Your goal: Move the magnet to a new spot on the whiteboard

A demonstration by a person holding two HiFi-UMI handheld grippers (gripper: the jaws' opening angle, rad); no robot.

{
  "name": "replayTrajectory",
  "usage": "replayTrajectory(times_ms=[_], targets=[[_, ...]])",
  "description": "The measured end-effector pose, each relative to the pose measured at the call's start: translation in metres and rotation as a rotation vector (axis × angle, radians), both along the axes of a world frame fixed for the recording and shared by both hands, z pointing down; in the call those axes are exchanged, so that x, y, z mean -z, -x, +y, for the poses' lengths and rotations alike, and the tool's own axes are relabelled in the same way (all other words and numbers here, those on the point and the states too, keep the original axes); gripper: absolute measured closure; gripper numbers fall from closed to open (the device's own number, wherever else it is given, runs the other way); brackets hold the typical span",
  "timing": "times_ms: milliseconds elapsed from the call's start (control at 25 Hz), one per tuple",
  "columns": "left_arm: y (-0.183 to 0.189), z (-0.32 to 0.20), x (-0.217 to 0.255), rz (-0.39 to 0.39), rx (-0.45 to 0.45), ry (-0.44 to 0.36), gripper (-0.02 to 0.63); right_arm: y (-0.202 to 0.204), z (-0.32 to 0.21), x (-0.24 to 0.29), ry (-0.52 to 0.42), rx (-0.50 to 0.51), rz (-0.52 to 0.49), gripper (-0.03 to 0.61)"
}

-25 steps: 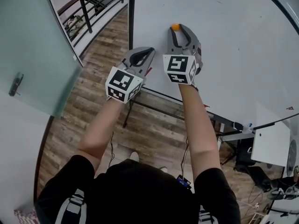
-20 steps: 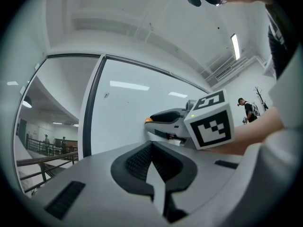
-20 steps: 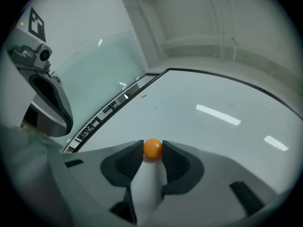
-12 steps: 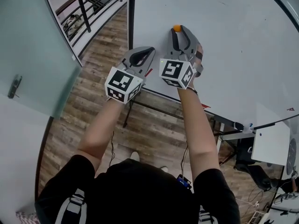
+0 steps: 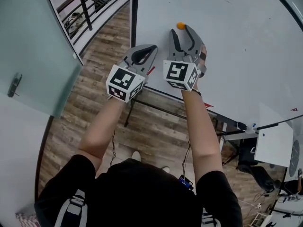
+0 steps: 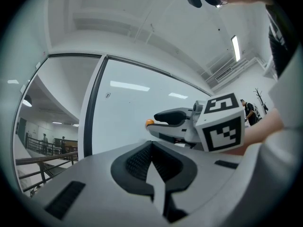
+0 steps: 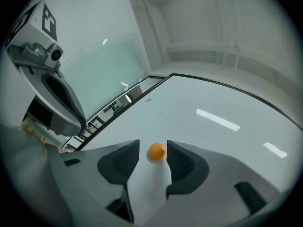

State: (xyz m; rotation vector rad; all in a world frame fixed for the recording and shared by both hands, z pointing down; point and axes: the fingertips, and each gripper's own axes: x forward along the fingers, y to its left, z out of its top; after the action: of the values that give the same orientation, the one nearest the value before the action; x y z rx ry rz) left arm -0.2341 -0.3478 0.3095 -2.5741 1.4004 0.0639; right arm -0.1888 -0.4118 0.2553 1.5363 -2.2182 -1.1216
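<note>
A small orange magnet [image 5: 180,26] sticks to the whiteboard [image 5: 236,41]. My right gripper [image 5: 180,29] points at it, and its jaws are opening. In the right gripper view the magnet [image 7: 156,151] sits between the two dark pads [image 7: 124,159] with a gap on each side, so nothing presses on it. My left gripper [image 5: 154,47] hovers to the left by the board's lower left corner, with its jaw tips together and nothing in them. From the left gripper view [image 6: 151,144] the magnet [image 6: 149,123] shows at the right gripper's tips.
The whiteboard's black left frame edge [image 5: 134,13] runs beside my left gripper. A frosted glass door [image 5: 28,56] stands at the left, with a stair railing [image 5: 90,8] behind it. Wooden floor [image 5: 94,89] lies below. A white box [image 5: 274,145] sits at the lower right.
The right gripper's jaws have spread apart and let go of the magnet, which stays on the board. The left gripper has barely moved.
</note>
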Motion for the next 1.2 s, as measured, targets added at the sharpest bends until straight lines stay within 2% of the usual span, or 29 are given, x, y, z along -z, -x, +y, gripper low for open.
replayTrajectory(times_ms=[120, 240, 400, 520, 680, 920, 1200], targets=[[-0.002, 0.007, 0.004, 0.002, -0.004, -0.007, 0.610, -0.005, 0.023, 0.006, 0.012, 0.047, -0.039, 0.400], [-0.008, 0.019, 0.006, -0.003, -0.015, -0.018, 0.609, -0.017, 0.054, 0.009, 0.067, 0.132, -0.096, 0.410], [-0.026, 0.042, 0.006, -0.005, -0.047, -0.026, 0.611, -0.051, 0.097, -0.005, 0.206, 0.279, -0.221, 0.486], [-0.054, 0.071, -0.003, -0.019, -0.099, -0.015, 0.611, -0.085, 0.132, -0.029, 0.309, 0.364, -0.305, 0.554], [-0.100, 0.110, -0.017, -0.048, -0.135, -0.013, 0.609, -0.126, 0.185, -0.062, 0.429, 0.452, -0.378, 0.580], [-0.167, 0.158, -0.040, -0.060, -0.231, 0.021, 0.611, -0.190, 0.237, -0.104, 0.502, 0.424, -0.436, 0.583], [-0.220, 0.194, -0.069, -0.045, -0.280, 0.079, 0.609, -0.252, 0.266, -0.127, 0.488, 0.359, -0.469, 0.581]])
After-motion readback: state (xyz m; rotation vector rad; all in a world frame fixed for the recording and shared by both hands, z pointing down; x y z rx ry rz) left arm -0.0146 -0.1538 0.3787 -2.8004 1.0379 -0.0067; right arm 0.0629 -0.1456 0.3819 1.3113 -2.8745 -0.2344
